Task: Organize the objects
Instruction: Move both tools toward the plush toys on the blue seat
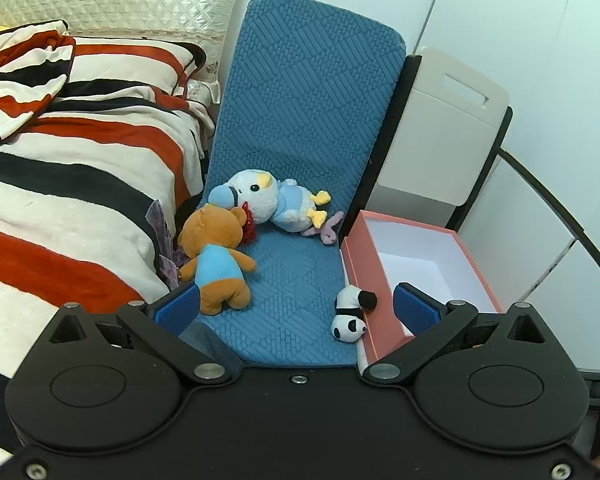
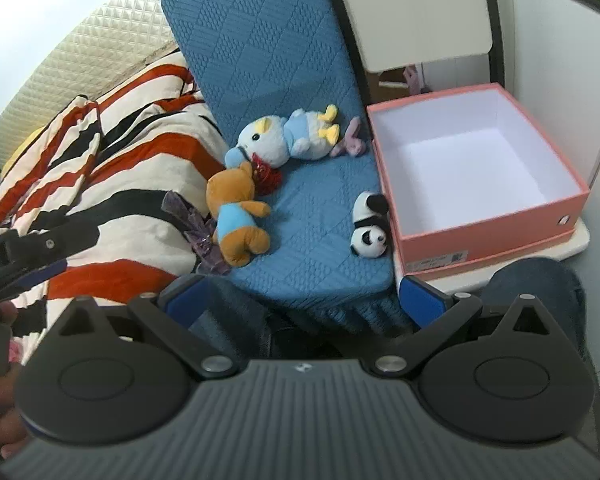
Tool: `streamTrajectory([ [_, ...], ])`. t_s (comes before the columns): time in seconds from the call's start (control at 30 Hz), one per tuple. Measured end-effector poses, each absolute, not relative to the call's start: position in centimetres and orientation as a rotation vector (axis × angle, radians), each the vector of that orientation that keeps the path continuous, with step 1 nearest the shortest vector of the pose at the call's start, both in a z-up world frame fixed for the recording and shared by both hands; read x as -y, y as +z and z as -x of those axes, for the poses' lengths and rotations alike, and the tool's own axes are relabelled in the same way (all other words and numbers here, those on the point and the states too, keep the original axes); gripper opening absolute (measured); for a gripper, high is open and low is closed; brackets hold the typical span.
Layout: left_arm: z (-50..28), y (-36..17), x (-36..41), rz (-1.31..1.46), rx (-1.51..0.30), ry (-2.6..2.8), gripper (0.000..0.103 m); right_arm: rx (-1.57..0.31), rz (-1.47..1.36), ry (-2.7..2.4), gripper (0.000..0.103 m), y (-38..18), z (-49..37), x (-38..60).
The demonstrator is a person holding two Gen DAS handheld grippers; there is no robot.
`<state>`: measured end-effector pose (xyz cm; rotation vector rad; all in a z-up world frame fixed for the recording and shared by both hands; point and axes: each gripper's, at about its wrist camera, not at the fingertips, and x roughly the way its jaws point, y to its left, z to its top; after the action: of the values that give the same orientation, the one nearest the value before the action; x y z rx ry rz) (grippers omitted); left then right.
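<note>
I am holding my left gripper and my right gripper with fingers spread wide apart, nothing between them. On the blue quilted mat, 4 toys are lying: a brown teddy bear at lower left of center, a white-and-blue duck plush above it, a small pink toy, and a panda plush touching the empty pink box at right.

Bright, even room light; soft shadows under toys. Fisheye bends edges, dark corners. Right view softer, motion blur at 12 and 9 o'clock.
</note>
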<state>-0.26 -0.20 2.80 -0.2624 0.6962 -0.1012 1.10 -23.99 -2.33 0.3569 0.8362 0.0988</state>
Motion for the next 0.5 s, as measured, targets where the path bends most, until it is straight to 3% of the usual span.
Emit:
streamTrajectory([
  [0.5,0.2,2.5,-0.6,0.251,-0.666,-0.083,0.103,-0.811,-0.329,0.081,0.103,-2.4,-1.0,22.8],
])
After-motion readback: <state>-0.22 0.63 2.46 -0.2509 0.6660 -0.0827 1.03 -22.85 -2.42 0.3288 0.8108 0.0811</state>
